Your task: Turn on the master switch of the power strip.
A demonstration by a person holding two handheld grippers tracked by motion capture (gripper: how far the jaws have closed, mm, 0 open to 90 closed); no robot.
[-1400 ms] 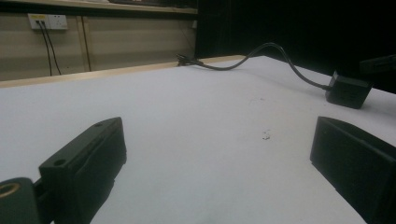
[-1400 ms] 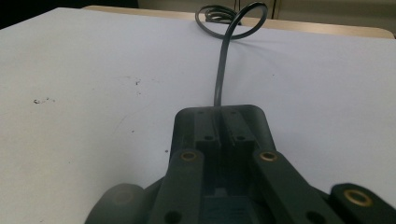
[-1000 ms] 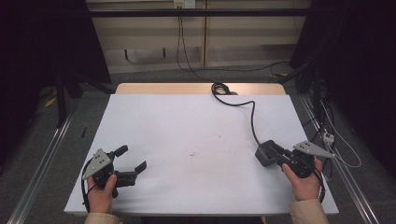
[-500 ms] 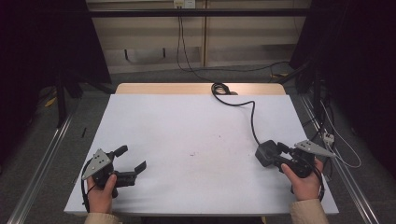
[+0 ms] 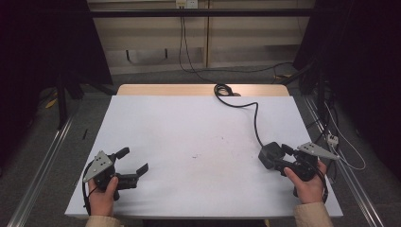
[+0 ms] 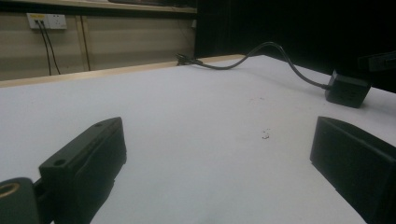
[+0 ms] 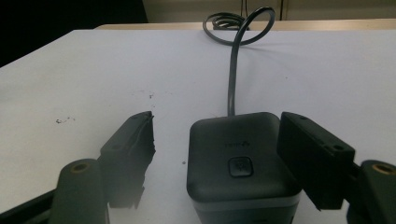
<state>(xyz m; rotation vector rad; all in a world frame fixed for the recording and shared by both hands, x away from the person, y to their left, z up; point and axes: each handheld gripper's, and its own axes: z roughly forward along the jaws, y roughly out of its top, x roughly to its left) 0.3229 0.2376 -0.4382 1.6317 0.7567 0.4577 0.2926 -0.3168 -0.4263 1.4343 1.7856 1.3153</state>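
Note:
A black power box (image 5: 270, 154) with a button on top lies flat on the white table (image 5: 189, 127) at the right; its dark cable (image 5: 256, 118) runs back to a coil at the far edge. My right gripper (image 5: 280, 156) straddles the box (image 7: 240, 158). Its jaws have just been opening, and they now stand open, with a clear gap on the left side and the right jaw close against the box's edge. Over bare table at the front left, my left gripper (image 5: 135, 160) is open and holds nothing; its view takes in the box (image 6: 348, 88) far off.
The cable's coil (image 5: 222, 90) lies at the table's far edge, on a wooden strip. Metal rails (image 5: 42, 165) run along the floor on both sides of the table. Loose wires (image 5: 340, 151) hang off the right side. A wall socket (image 6: 45, 20) is behind.
The right gripper's jaws have spread apart around the black box, which stays on the table. Both hands have kept their places.

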